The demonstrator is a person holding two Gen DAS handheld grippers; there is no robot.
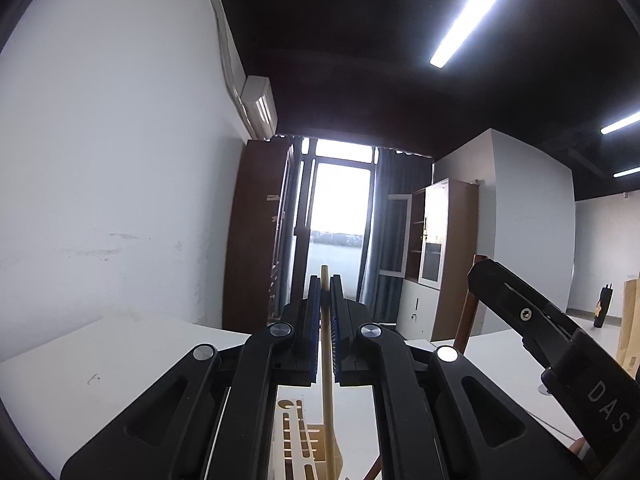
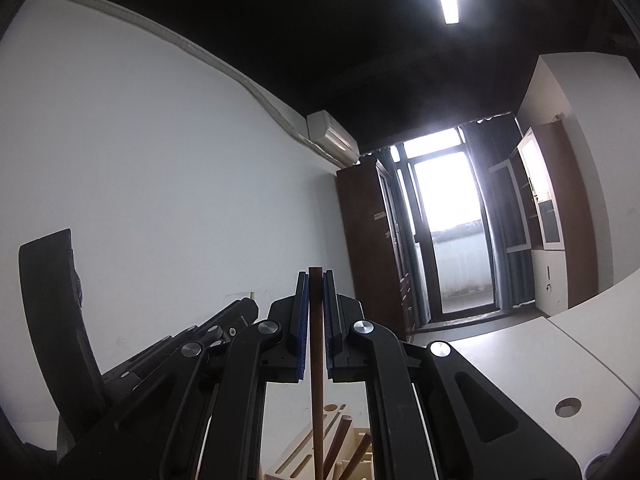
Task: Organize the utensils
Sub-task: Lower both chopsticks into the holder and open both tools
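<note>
My left gripper (image 1: pixel 325 282) is shut on a pale wooden utensil handle (image 1: pixel 328 380) that stands upright between its blue pads. Below it, a light wooden slotted holder (image 1: pixel 294 436) sits on the white table (image 1: pixel 100 360). My right gripper (image 2: pixel 316 278) is shut on a dark brown wooden handle (image 2: pixel 317 392), also upright, over the same holder (image 2: pixel 296 462). Other dark handles (image 2: pixel 340 434) lean in the holder's slots. Each gripper shows in the other's view: the right gripper (image 1: pixel 486 270) at the right, the left gripper (image 2: pixel 246 306) at the left.
The white wall (image 1: pixel 120 200) runs close along the left. A black chair back (image 2: pixel 52 300) rises at the left. Brown cabinets (image 1: pixel 256 232) and a bright glass door (image 1: pixel 340 216) stand far ahead. The table has a round cable hole (image 2: pixel 568 407). A cardboard box (image 1: pixel 630 328) stands at the right.
</note>
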